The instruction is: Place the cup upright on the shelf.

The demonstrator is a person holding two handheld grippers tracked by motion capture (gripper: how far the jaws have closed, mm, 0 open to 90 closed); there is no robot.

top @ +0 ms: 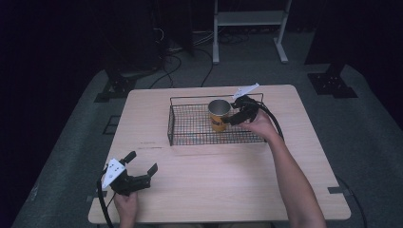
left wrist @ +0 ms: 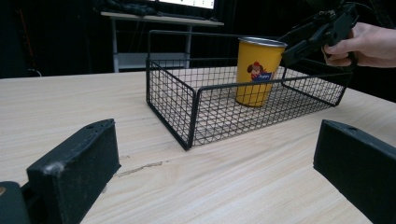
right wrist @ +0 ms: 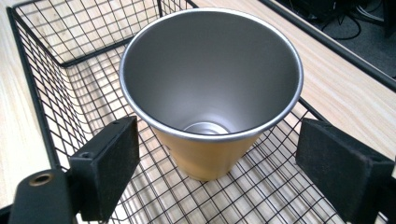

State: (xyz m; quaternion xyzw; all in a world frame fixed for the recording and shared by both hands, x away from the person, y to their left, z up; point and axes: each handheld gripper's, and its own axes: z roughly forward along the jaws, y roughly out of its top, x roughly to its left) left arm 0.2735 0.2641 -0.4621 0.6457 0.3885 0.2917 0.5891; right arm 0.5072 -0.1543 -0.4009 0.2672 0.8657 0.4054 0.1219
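A yellow cup with a bare metal inside stands upright in a black wire basket at the table's middle back. My right gripper reaches into the basket from the right, open, a jaw on either side of the cup with a gap at both. In the right gripper view the right gripper looks down into the empty cup. My left gripper rests open near the front left edge, nothing between its jaws. The left gripper faces the basket, the cup and the right gripper.
The wooden table is bare between the basket and the front edge. Behind the table, on the grey floor, stand a white metal frame and loose cables. The surroundings are dark.
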